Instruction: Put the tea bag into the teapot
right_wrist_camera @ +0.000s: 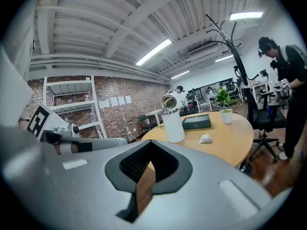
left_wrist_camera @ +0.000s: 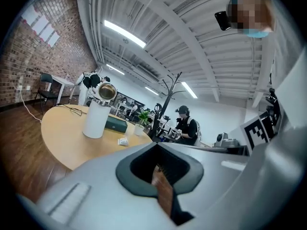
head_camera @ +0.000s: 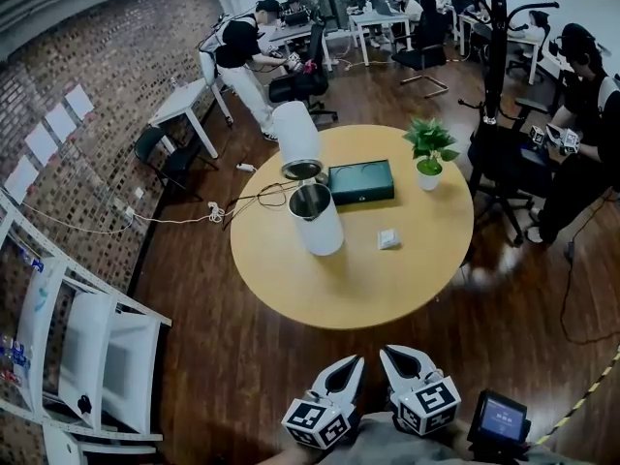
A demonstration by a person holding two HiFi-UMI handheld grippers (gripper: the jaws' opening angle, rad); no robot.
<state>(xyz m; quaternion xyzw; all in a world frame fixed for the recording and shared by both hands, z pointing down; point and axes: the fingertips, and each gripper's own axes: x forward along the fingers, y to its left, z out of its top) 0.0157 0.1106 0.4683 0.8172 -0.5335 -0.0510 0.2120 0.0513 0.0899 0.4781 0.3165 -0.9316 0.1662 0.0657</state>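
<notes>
Side by side at the near edge, over the dark wooden floor (head_camera: pixel 223 356), sit the left tool (head_camera: pixel 351 364) and the right tool (head_camera: pixel 395 355). Each has its jaws pressed together with nothing between them, and both stop short of the round light wooden table (head_camera: pixel 358 294). Farther in, the small white tea bag packet (head_camera: pixel 388 238) lies flat on the table, well apart from both tools. Just left of it stands the tall white cylindrical teapot (head_camera: pixel 322 226), its lid (head_camera: pixel 302 170) tipped open. Beyond these lies a dark green rectangular box (head_camera: pixel 361 181), with a small green plant in a white pot (head_camera: pixel 430 153) to its right.
</notes>
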